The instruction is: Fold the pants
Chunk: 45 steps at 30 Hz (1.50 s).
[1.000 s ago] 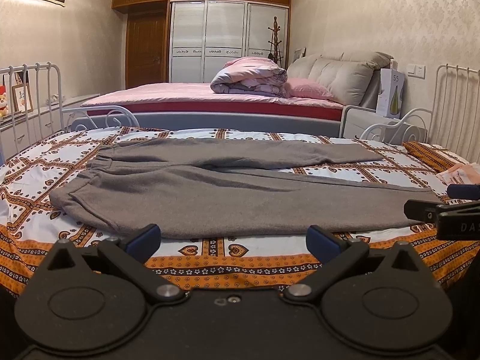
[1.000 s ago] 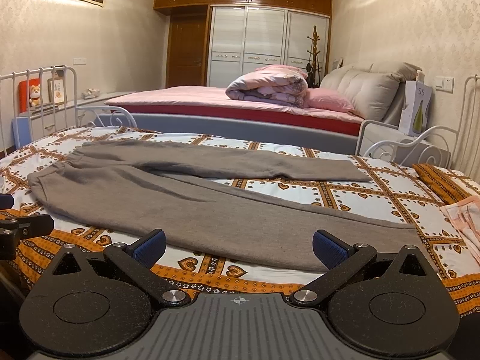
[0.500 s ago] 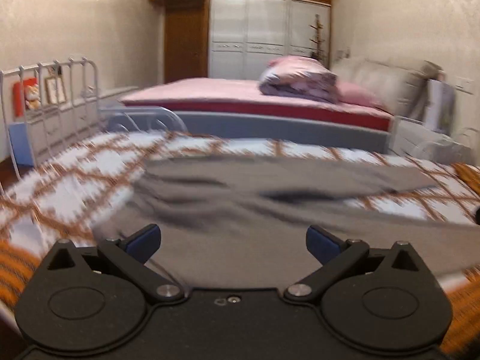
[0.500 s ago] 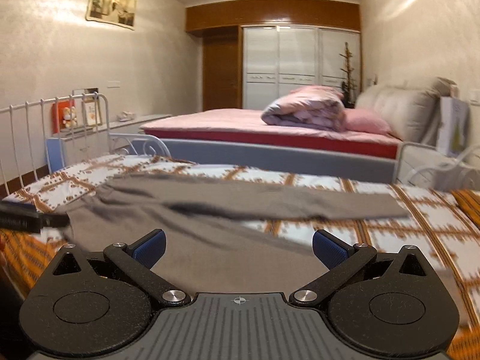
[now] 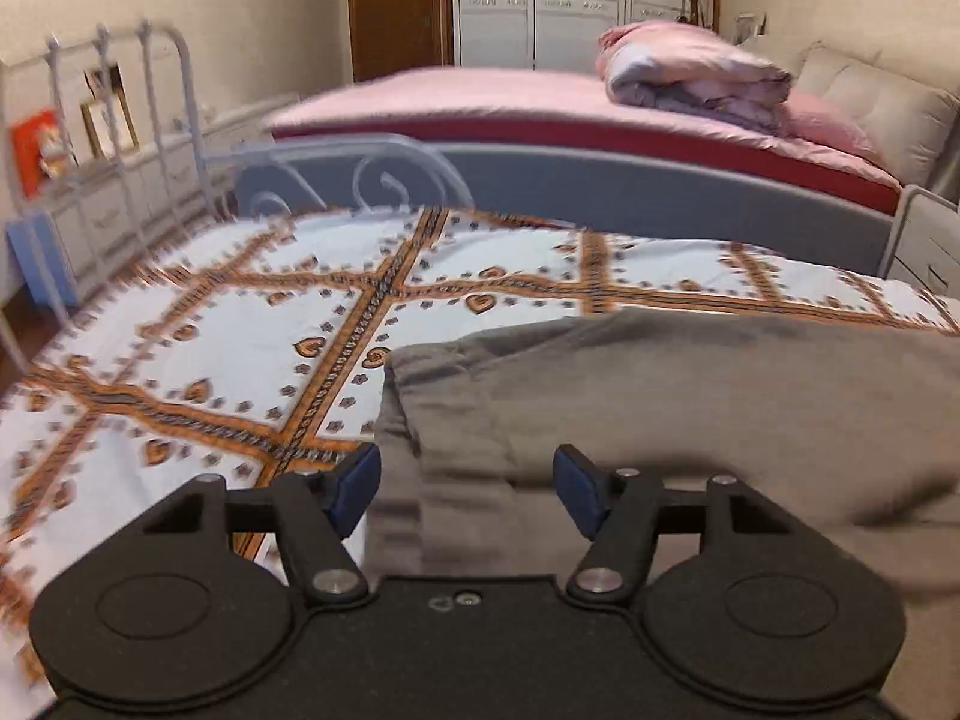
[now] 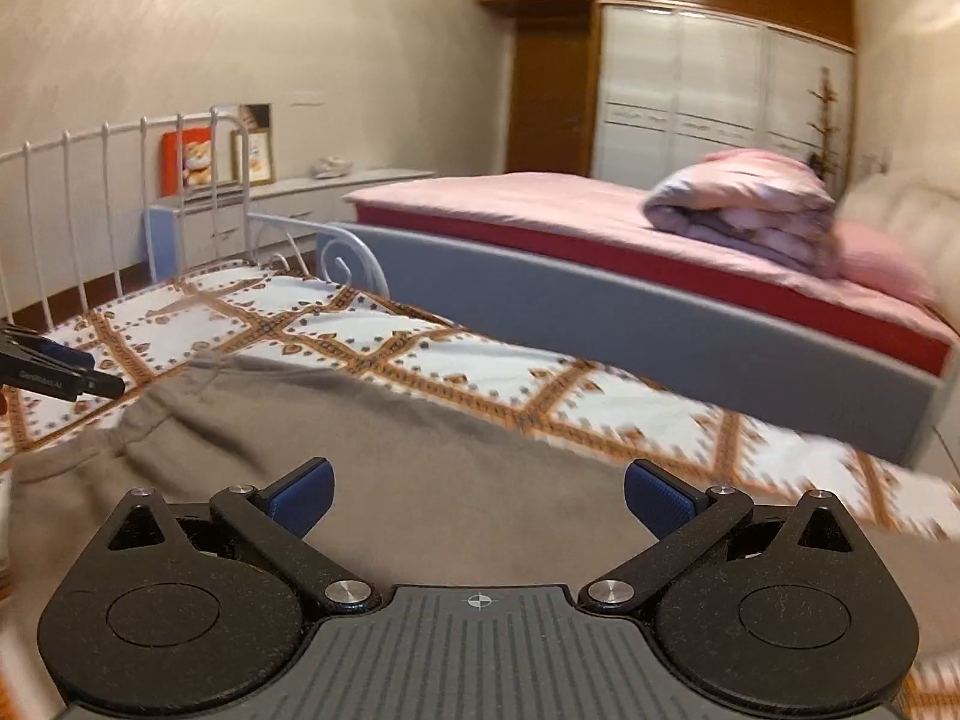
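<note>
Grey pants (image 5: 690, 408) lie flat on the patterned bedspread (image 5: 240, 324). In the left wrist view my left gripper (image 5: 467, 487) is open, low over the waistband corner, with the cloth edge between its blue pads but not pinched. In the right wrist view the pants (image 6: 372, 456) spread under my right gripper (image 6: 477, 498), which is open and empty just above the cloth. The left gripper (image 6: 90, 381) also shows in the right wrist view at the left edge, near the waistband.
A white metal bed frame (image 6: 150, 180) borders the left side and the far end. A pink bed (image 6: 540, 204) with a rolled duvet (image 6: 744, 204) stands behind. A low white cabinet (image 6: 288, 198) with pictures lines the left wall.
Both grippers have moved left and forward, down close to the waistband end of the pants. The left jaws have narrowed somewhat. The pants have not moved.
</note>
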Each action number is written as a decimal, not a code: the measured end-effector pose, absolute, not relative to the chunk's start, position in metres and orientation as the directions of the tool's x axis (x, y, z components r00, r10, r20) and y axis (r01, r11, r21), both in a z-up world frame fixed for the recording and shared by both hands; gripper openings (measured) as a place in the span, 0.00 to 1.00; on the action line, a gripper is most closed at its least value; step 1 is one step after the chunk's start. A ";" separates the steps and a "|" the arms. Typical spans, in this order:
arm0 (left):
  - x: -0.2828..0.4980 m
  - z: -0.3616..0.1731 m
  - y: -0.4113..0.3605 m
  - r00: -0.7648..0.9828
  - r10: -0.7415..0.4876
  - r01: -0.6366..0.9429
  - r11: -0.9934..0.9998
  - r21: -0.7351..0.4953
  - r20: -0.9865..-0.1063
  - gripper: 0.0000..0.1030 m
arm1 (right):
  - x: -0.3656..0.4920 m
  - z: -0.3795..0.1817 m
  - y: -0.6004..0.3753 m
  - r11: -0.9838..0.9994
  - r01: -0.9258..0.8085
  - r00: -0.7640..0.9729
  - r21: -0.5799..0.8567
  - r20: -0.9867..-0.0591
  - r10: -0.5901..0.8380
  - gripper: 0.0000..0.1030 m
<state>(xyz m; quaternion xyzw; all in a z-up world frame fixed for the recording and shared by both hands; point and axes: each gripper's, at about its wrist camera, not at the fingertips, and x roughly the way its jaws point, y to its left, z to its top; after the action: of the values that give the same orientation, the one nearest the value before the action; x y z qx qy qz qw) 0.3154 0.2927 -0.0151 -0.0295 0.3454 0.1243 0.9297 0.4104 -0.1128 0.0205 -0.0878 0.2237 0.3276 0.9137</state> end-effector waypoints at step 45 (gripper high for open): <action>0.210 -0.026 0.331 0.902 -0.100 -0.021 0.962 -0.273 -0.421 0.10 | 0.306 -0.025 -0.159 0.438 -0.827 0.562 -0.352 -0.519 0.644 0.05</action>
<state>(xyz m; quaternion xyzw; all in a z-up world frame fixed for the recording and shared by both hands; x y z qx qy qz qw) 0.2099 0.3306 -0.0261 -0.1367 0.2207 -0.0205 0.9655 0.3058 -0.1595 -0.0246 -0.2936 0.1559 0.4413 0.8335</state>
